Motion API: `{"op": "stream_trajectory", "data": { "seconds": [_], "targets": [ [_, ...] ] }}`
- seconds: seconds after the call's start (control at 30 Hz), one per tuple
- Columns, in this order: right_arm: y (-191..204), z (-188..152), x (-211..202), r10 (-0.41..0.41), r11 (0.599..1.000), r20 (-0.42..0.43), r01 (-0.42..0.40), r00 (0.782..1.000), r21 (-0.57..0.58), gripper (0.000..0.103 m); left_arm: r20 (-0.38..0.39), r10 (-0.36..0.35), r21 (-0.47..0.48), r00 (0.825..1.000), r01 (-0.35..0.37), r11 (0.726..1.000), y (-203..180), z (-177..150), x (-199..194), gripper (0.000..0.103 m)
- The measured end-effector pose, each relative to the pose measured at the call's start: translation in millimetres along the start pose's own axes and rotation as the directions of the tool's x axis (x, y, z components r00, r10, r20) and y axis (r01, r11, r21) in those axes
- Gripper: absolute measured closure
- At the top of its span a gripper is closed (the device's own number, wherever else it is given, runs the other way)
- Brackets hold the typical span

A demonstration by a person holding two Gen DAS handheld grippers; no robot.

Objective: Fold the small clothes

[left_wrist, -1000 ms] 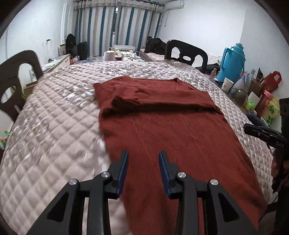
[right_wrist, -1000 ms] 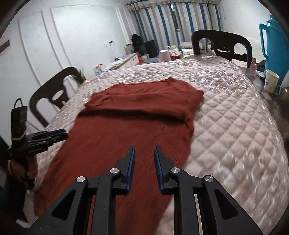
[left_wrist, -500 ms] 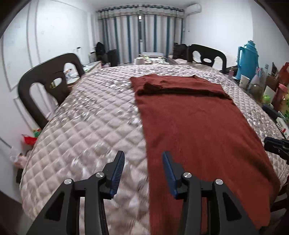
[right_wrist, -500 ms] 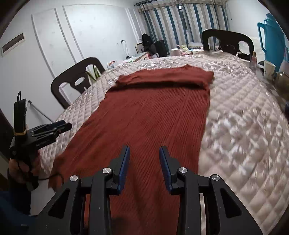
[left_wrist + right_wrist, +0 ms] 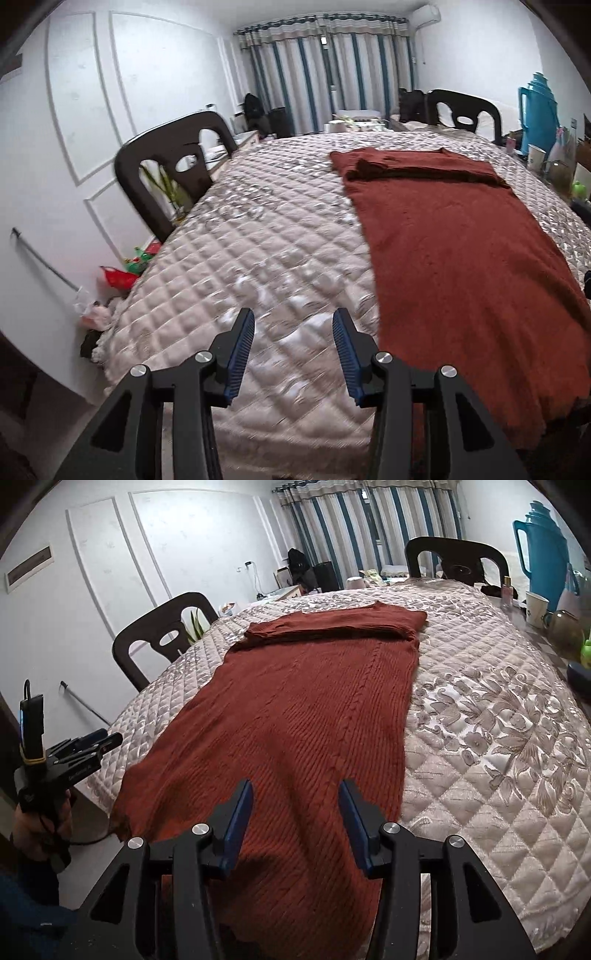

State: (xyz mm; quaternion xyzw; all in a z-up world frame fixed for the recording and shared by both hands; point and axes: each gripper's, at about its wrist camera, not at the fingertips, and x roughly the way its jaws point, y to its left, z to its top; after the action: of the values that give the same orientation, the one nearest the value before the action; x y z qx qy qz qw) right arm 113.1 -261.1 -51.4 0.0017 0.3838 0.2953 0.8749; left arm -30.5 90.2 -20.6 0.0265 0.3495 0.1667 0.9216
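Observation:
A rust-red knitted sweater (image 5: 443, 240) lies flat on the quilted table cover (image 5: 258, 240), sleeves folded across its far end, near hem at the table's front edge. My left gripper (image 5: 292, 317) hovers over bare quilt just left of the sweater's near left corner, open with nothing between its fingers. It also shows at the left of the right wrist view as the left gripper (image 5: 92, 744), held in a hand. My right gripper (image 5: 295, 786) hangs above the sweater (image 5: 314, 701) near its hem. Its jaws are opening and the pads press on nothing.
Dark chairs stand at the table's left side (image 5: 173, 162) and far end (image 5: 458, 557). A blue thermos (image 5: 543, 542), a paper cup (image 5: 535, 607) and small items crowd the right edge. Bags lie on the floor (image 5: 118, 277) at the left.
My left gripper has swung left, off the sweater and over bare quilt. Both grippers' jaws have widened, the right most. The right gripper has drawn back toward the near hem.

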Motion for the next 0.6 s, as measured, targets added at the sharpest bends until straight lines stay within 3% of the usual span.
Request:
{"op": "stream_trajectory", "data": {
  "seconds": [0.17,0.5,0.6],
  "targets": [
    [6.6,-4.4,-4.5,0.011,1.000,0.012,-0.011,1.000,-0.019,0.054,-0.006,0.010,-0.022,1.000,-0.011,1.000,8.6,-11.8,-8.4,0.056],
    [5.1,-25.4,-20.2,-0.006,1.000,0.036,0.007,0.999,-0.003,0.054,-0.011,-0.044,-0.004,0.999,0.044,0.999,-4.7,-29.5,-16.9,0.056],
    [-0.1,-32.8,-24.0,-0.019,1.000,0.041,0.018,0.999,0.018,0.054,-0.020,-0.069,0.005,0.997,0.069,0.998,-10.3,-33.8,-16.4,0.051]
  ]
}}
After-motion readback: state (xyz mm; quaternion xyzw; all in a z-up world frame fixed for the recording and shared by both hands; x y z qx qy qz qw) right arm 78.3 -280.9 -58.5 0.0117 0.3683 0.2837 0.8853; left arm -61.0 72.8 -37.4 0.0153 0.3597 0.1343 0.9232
